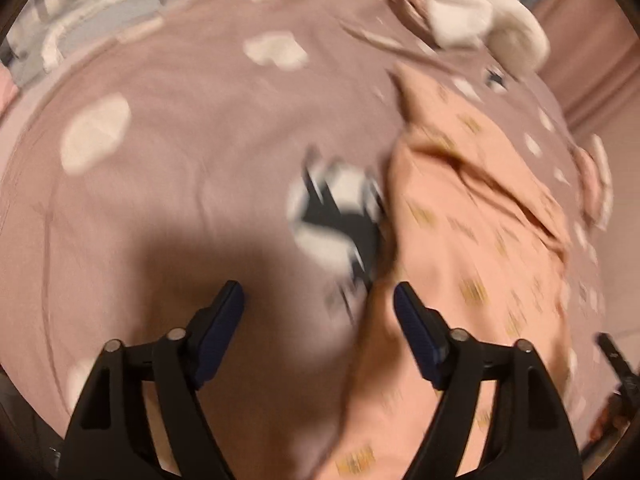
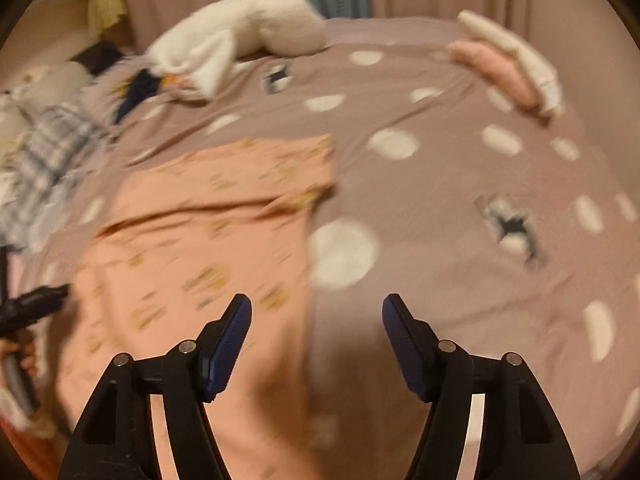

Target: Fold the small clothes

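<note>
Mauve bedsheet (image 2: 440, 128) with white spots fills both views and serves as the folding surface. Peach garment (image 2: 208, 216) lies flat on it, centre-left of the right wrist view and right half of the left wrist view, one layer doubled over with a crease across the middle, likely a fold laid down. White clothes pile (image 2: 240, 36) sits top centre, plaid item (image 2: 48, 152) at left edge, pink and cream pieces (image 2: 504, 68) upper right: probably waiting or finished, kept off the work area.

Left gripper (image 1: 319, 300) released, jaws wide, nothing between pads; it hangs over the garment's left edge. Right gripper (image 2: 317, 312) also released and empty, above the garment's right edge. Both views smeared, so whether the fold is tidy is hard to say.
</note>
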The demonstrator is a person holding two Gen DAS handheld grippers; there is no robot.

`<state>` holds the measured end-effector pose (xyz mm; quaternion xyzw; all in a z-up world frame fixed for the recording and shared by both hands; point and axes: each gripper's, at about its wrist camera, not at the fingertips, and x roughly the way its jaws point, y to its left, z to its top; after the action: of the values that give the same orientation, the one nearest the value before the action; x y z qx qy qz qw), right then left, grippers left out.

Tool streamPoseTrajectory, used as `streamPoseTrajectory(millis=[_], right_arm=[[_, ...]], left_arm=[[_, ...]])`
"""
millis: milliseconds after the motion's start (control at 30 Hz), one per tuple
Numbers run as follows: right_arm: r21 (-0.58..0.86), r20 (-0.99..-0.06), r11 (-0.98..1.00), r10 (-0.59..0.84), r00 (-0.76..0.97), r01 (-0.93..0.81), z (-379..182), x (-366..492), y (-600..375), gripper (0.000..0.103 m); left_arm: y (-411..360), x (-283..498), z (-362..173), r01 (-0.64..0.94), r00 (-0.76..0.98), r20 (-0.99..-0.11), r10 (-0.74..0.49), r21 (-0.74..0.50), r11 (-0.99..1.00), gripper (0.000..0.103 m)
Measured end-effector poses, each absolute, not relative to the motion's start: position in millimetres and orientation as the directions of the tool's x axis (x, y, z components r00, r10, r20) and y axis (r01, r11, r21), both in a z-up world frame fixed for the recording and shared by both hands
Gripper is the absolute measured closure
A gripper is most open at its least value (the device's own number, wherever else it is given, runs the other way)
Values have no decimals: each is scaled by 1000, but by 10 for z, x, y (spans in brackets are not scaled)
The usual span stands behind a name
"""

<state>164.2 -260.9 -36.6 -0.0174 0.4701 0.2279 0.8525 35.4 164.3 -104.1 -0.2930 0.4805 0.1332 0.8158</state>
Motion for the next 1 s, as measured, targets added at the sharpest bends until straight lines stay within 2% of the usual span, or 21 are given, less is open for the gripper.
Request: streamPoseTrajectory(millis=[133,233,333,400,467,533,733,867,1000], right_arm=[[264,-825,865,432,364,-427,-600,1392,-2673,34],[326,-827,860,460,322,-393,-820,1238,-2810,34],[393,-822,846,499,276,-361,-1021,1164,-2950,34],[429,-782,812,553,288,-397,-1036,1039,-3030,31],[480,-726,768,619,299,-424,-1068,968,-3090,20],[524,-677,736,666,315,-429,-1133,929,-3129,18],[549,-661,708,693,287,-443,-1123,962,-3118,18],[518,-681,705,683,265,-484,-1120,904,-3100,18],[507,-691,721,667,277,-472,-1129,895,-3070,16]], left_arm=[[1463,32,-1072,-422,502,-854,-137,-381,823,15],[1364,-206,-1125,-379,521,-824,-221,-456,805,10],[1294,-411,-1165,-357,528,-813,-246,-475,804,10],[1221,-449,-1159,-338,522,-815,-251,-468,817,10],[1150,-481,-1166,-304,519,-814,-261,-462,833,9],[1078,-474,-1178,-278,526,-800,-288,-482,831,8],[1165,-661,-1269,-242,616,-668,-416,-664,708,8],[1253,-688,-1331,-236,615,-597,-516,-763,602,8],[1273,-654,-1370,-268,638,-572,-516,-793,547,8]])
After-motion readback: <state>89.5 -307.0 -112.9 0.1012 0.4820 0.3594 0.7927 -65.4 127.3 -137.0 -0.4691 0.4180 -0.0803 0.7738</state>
